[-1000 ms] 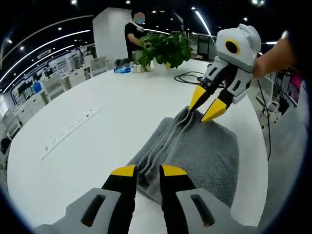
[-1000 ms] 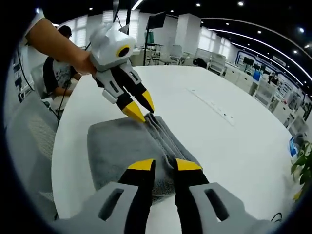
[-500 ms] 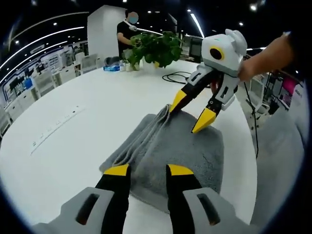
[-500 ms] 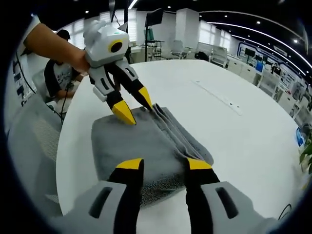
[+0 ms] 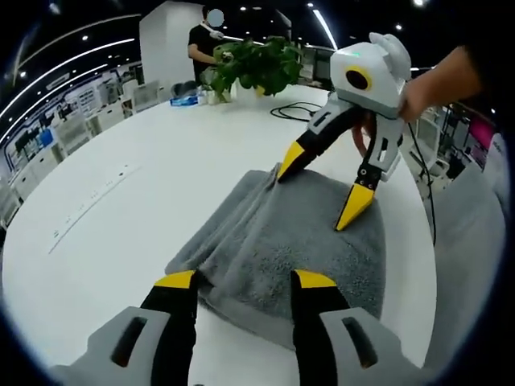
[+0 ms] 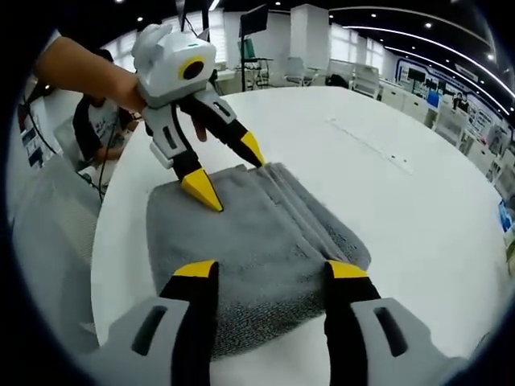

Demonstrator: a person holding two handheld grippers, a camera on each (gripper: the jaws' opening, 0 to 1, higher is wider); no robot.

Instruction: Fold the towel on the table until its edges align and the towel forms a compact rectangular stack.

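Note:
A grey towel (image 5: 290, 241) lies folded on the white table (image 5: 145, 209), with bunched layers along one long side. My left gripper (image 5: 245, 283) stands open just above the towel's near short edge, nothing between its fingers. The right gripper (image 5: 322, 186) comes in from the far end, open wide, its yellow tips over the towel's far edge. In the right gripper view the towel (image 6: 249, 241) lies flat with its stacked folds on the right. My right gripper (image 6: 265, 273) is open over its near edge. The left gripper (image 6: 227, 172) is open at the far end.
A potted plant (image 5: 256, 66) and a black cable (image 5: 299, 111) sit at the table's far end, near a standing person (image 5: 203, 42). A power strip slot (image 5: 92, 201) runs along the table. A seated person (image 6: 90, 121) and a grey chair (image 6: 48, 233) are beside the table edge.
Both grippers have opened wide and let go of the towel's bunched edge. The towel now lies flat on the table.

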